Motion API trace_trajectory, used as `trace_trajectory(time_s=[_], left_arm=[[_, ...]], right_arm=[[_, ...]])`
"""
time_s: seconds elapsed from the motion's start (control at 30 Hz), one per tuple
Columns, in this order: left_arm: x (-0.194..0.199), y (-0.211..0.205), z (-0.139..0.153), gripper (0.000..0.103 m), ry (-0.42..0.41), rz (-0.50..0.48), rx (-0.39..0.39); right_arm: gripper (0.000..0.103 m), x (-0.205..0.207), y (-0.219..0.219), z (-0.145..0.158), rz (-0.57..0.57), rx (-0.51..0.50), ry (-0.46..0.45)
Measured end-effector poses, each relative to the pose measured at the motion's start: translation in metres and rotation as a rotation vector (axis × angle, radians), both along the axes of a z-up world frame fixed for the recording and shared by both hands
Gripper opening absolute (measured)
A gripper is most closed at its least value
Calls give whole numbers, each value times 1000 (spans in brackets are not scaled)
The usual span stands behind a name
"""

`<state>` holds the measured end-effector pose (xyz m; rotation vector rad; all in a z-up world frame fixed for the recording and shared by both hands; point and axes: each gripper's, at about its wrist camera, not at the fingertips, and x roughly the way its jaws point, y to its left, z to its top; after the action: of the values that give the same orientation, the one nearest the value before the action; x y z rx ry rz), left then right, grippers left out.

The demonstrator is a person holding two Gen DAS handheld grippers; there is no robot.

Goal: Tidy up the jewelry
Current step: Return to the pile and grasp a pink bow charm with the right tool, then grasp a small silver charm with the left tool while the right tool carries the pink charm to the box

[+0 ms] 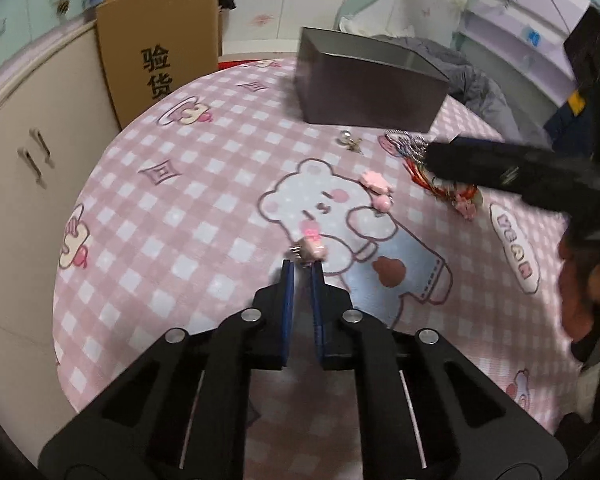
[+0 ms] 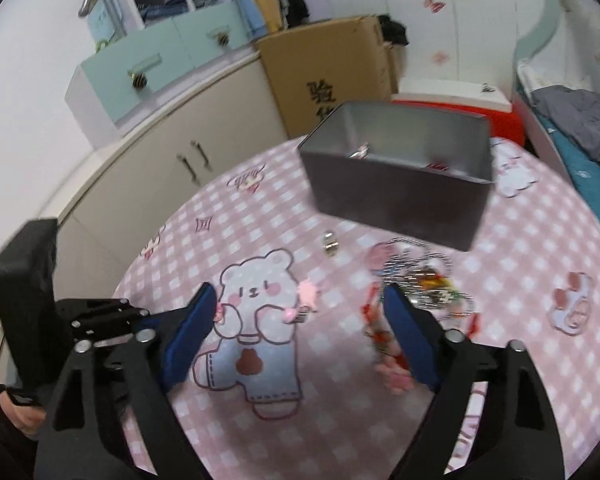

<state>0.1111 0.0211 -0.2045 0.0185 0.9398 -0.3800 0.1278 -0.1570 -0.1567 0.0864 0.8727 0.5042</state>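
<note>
Left hand-held gripper [image 1: 302, 268] with blue pads nearly together, pinching a small pink charm [image 1: 313, 245] at its tips over the pink checked table [image 1: 172, 232]; grey metal box [image 1: 364, 80] at the far edge; pink hair clips [image 1: 376, 188] and silver ring [image 1: 346, 139] between; right hand-held gripper [image 1: 430, 160] reaching over a tangle of red and silver jewellery [image 1: 416, 156].

Soft indoor light, fisheye-warped blur

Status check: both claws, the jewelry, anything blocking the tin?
Left claw shut on small pink clip. Right claw open, over red-and-silver jewelry tangle. Grey metal tin open beyond; path clear.
</note>
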Motion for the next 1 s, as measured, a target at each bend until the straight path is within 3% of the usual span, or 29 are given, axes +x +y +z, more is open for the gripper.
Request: trace_trajectory(time_s=[0.23, 0.3, 0.33, 0.37, 0.4, 0.43, 0.47, 0.6, 0.73, 0.8, 0.87, 0.9, 0.97, 1.0], left_arm=[[1, 5, 2, 10, -10, 14, 17], [3, 4, 2, 18, -9, 15, 22], [3, 3, 2, 35, -13, 15, 18], [3, 4, 4, 69, -21, 15, 16], [2, 4, 6, 79, -42, 22, 21], [-1, 2, 9, 80, -76, 21, 20], [-2, 2, 10, 80, -76, 12, 16], [3, -5, 5, 80, -64, 0, 42], [13, -11, -2, 79, -44, -8, 32], [15, -17, -2, 65, -47, -30, 41], [16, -23, -2, 40, -60, -60, 68], [17, -25, -2, 34, -61, -72, 66], [19, -24, -1, 11, -48, -87, 43], [20, -22, -1, 11, -33, -93, 22]], right_arm=[[66, 12, 11, -14, 1, -36, 28], [53, 15, 15, -20, 10, -55, 39], [49, 17, 18, -24, 20, -71, 49], [42, 19, 23, -30, 28, -107, 56], [34, 16, 26, -31, 29, -129, 31], [29, 14, 30, -32, 42, -162, 12], [19, 12, 31, -32, 43, -185, 0], [13, 7, 18, -31, 32, -135, 17], [13, 3, 3, -26, 10, -61, 31], [13, 1, -1, -23, 7, -55, 27], [13, 0, -2, -20, 8, -44, 27], [13, -2, -2, -19, 9, -37, 27], [13, -3, -1, -16, 11, -26, 25], [13, -5, -1, -15, 12, -20, 23]])
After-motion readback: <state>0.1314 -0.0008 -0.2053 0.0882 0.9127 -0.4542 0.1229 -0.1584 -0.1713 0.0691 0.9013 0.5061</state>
